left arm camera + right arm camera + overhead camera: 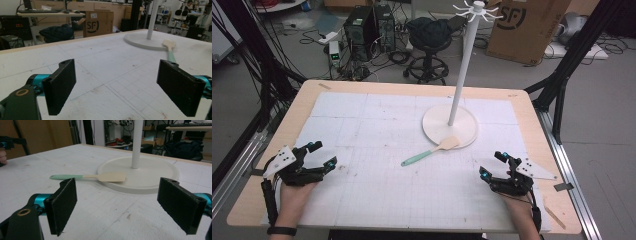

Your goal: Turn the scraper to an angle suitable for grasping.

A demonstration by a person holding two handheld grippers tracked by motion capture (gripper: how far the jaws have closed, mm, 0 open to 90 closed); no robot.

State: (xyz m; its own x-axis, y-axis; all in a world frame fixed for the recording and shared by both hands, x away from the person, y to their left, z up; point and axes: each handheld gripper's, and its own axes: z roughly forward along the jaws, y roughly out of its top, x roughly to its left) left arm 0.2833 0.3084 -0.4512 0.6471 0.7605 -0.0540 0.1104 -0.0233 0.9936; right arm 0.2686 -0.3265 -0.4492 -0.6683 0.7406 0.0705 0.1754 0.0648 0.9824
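You held the left gripper low over the near left corner of the light wooden table, its black jaws spread wide with nothing between them; your right gripper sat at the near right, jaws likewise parted and empty, and from its own camera the gap framed the bare mat.

The white gridded mat covering most of the tabletop was scuffed and marked with faint lines; a wooden margin showed around it. Right of centre, toward the far side, stood the white hook stand with a round flat base and a tall pole topped by small prongs. The spatula with a pale wooden blade and mint-green handle lay just near of that base, its blade resting on the rim, its handle pointing toward the near left, well apart from both grippers.

Beyond the table the grey floor carried black computer towers, tangled cables, a black stool and a brown cardboard box; black frame posts rose on both sides.
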